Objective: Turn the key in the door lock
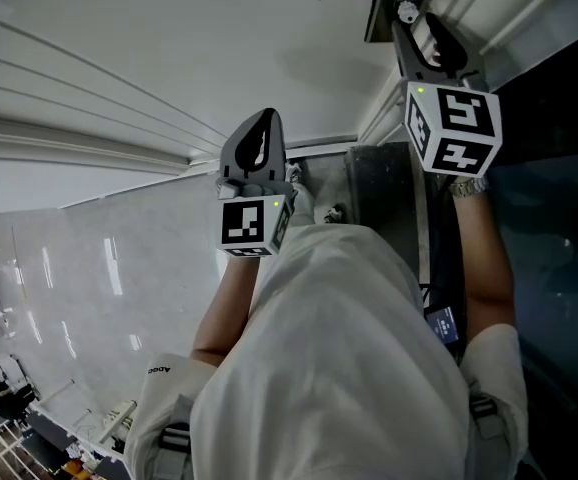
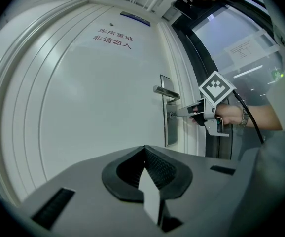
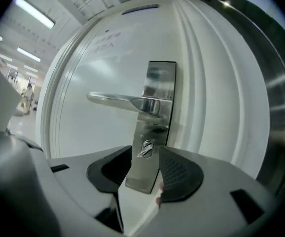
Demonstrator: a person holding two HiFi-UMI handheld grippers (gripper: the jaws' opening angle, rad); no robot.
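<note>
Two grippers are up, but only the R gripper (image 3: 145, 161) has work. The door (image 3: 98, 73) is straight ahead of it, the plate (image 3: 155, 132) is just past its tips, and the handle (image 3: 118, 100) runs off above and to its left. Its jaws stand wide w/ the key (image 3: 146, 149) between the tips, and the pads aren't on it.

My read is that the grip comes next. I'd roll the wrist so the pads face the flats of the key's head, ease fwd a touch, and close square on it. Then I'd twist about the lock's own axis w/ no side push, which could bend the key. I'd also stay below the handle.

The L gripper (image 2: 145, 157) hangs well back from the door, jaws together and empty. I'd leave it there.

The key is small and silvery. It sits in a round cylinder low on the plate, under the handle, w/ its head slanted from low-left to high-right. I can't make out finer detail.
</note>
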